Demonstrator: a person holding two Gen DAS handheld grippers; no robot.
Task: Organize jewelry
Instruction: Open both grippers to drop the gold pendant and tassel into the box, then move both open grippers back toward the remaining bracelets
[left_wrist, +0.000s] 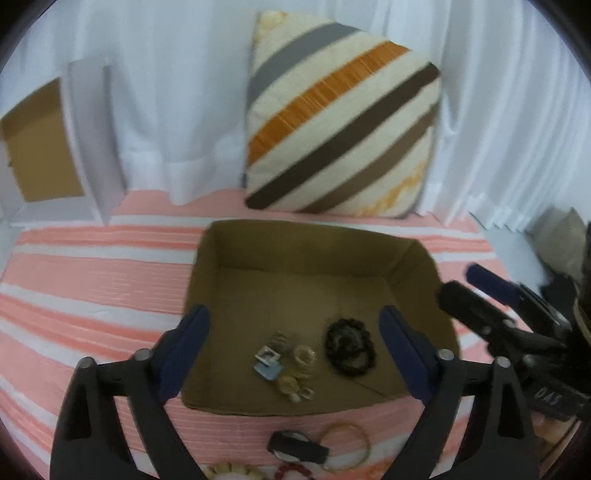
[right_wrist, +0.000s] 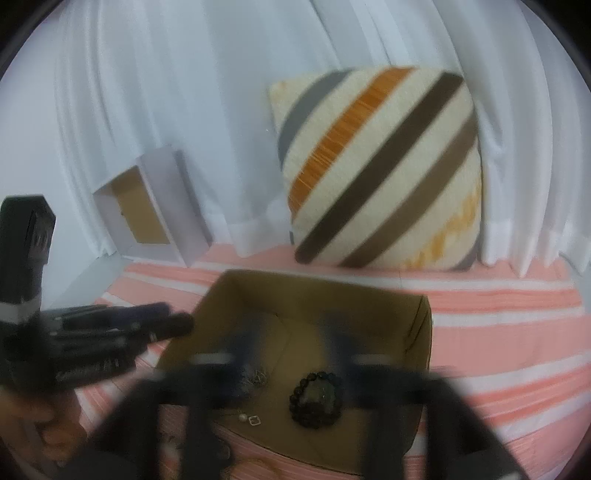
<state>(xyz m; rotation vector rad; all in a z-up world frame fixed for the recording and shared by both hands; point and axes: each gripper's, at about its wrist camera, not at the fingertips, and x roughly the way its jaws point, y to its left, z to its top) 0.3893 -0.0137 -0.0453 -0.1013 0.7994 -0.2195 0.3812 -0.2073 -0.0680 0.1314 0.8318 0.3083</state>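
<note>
The left tool (left_wrist: 293, 354) stands wide and holds nothing; its two blue fingers (left_wrist: 186, 354) frame the near half of the cardboard box (left_wrist: 295, 251), which sits on a bed with a pink and white striped cover (left_wrist: 92, 280). Between those fingers, on the box floor, lie a black bead bracelet (left_wrist: 350, 347) toward the right finger and a small heap of earrings and charms (left_wrist: 286, 369) beside it. Below the tool, outside the box's near wall, more jewelry waits on the cover: a thin gold bangle (left_wrist: 347, 441), a dark watch (left_wrist: 297, 448), and at the very bottom edge some pale beads (left_wrist: 236, 472) and red beads (left_wrist: 291, 472).

The right tool (right_wrist: 291, 354) is smeared by motion blur; its fingers look parted with nothing between them, though I would not swear to it. It hangs over the same box, with the bracelet just below.

These pieces should be light. The bangle is stiff and smooth, likely to slip, so pinch across its rim. The watch is best taken by its strap. The bead strings are limp and will sag; grip one bunched section. The earrings are tiny and delicate.
</note>
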